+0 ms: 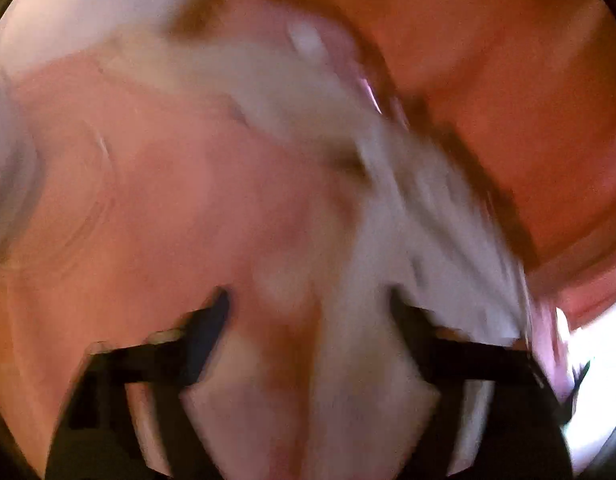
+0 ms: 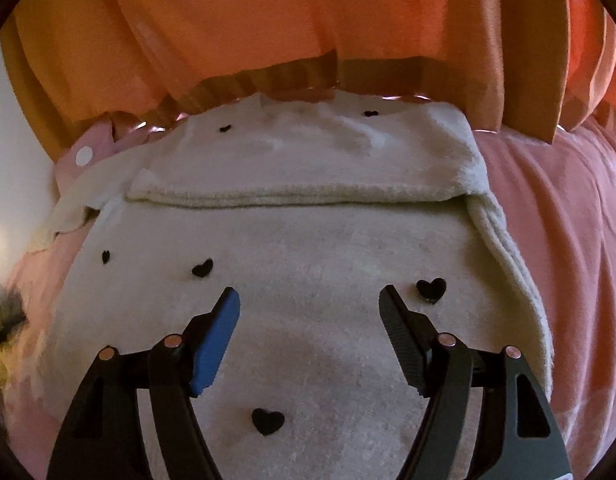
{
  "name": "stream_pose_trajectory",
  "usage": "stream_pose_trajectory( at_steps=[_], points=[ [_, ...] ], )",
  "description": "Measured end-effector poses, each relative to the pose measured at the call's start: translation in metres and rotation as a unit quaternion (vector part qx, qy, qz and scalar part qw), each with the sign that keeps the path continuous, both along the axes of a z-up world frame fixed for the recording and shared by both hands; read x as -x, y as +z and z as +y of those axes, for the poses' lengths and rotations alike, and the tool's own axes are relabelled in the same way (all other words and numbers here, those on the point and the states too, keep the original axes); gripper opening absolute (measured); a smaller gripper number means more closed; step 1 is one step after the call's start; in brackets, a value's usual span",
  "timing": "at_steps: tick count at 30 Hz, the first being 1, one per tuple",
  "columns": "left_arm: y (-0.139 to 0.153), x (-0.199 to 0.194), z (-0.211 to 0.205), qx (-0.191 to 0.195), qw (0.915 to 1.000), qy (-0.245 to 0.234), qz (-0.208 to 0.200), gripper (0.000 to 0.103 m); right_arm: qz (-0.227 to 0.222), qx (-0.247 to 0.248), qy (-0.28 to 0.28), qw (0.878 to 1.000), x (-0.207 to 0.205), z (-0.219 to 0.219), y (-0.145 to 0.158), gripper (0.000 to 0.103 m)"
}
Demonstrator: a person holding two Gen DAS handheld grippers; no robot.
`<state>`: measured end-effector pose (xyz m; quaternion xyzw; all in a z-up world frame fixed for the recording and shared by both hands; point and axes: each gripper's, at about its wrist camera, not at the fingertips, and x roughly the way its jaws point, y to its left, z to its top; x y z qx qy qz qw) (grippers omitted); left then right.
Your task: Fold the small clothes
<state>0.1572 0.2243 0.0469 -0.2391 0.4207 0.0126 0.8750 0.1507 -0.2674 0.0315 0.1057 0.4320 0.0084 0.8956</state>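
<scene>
A cream fleecy garment [image 2: 300, 248] dotted with small black hearts lies on a pink bedsheet [image 2: 555, 216]. Its far part is folded toward me, and the fold edge runs across the middle of the right wrist view. My right gripper [image 2: 309, 300] hovers over the near part of the garment, open, with only cloth showing below the gap. The left wrist view is heavily blurred. There the same cream garment [image 1: 387, 208] streaks across the pink sheet [image 1: 148, 200]. My left gripper [image 1: 309, 300] stands open above it with nothing between its fingers.
An orange curtain [image 2: 308, 12] with a darker hem hangs behind the bed, close to the garment's far edge. A pink item with a white dot [image 2: 84, 156] lies at the far left. Bare pink sheet extends to the right of the garment.
</scene>
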Motion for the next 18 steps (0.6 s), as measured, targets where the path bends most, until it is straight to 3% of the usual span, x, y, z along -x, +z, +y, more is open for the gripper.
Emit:
stream_pose_trajectory(
  at_steps=[2,4,7,9,11,12,14,15,18],
  points=[
    [0.006,-0.033,0.026,-0.006,0.9980,0.050,-0.037,0.086,0.004,0.005,0.004,1.000,0.000,0.003,-0.002,0.071],
    [0.003,-0.074,0.059,-0.035,0.9912,0.119,-0.046,0.089,0.005,0.009,0.007,1.000,-0.001,0.005,-0.004,0.071],
    [-0.017,-0.126,0.110,-0.071,0.9762,0.205,-0.006,0.088,0.007,0.020,0.013,1.000,-0.003,0.009,-0.006,0.071],
    [-0.035,-0.145,0.143,-0.059,0.9631,0.262,0.019,0.088,0.008,0.031,0.018,0.999,-0.004,0.012,-0.007,0.071],
    [-0.050,-0.155,0.165,-0.028,0.9572,0.286,0.032,0.087,0.009,0.035,0.021,0.999,-0.005,0.013,-0.008,0.071],
    [-0.053,-0.162,0.171,-0.037,0.9553,0.291,0.033,0.082,0.011,0.034,0.023,0.999,-0.005,0.014,-0.009,0.071],
    [-0.049,-0.172,0.173,-0.056,0.9588,0.278,0.013,0.042,0.013,0.036,0.022,0.999,-0.006,0.015,-0.010,0.071],
    [-0.046,-0.182,0.170,-0.053,0.9650,0.257,0.014,0.007,0.011,0.035,0.023,0.999,-0.007,0.015,-0.009,0.071],
    [-0.011,-0.196,0.131,-0.089,0.9735,0.208,-0.032,0.008,0.008,0.038,0.023,0.999,-0.007,0.018,-0.008,0.071]
  ],
)
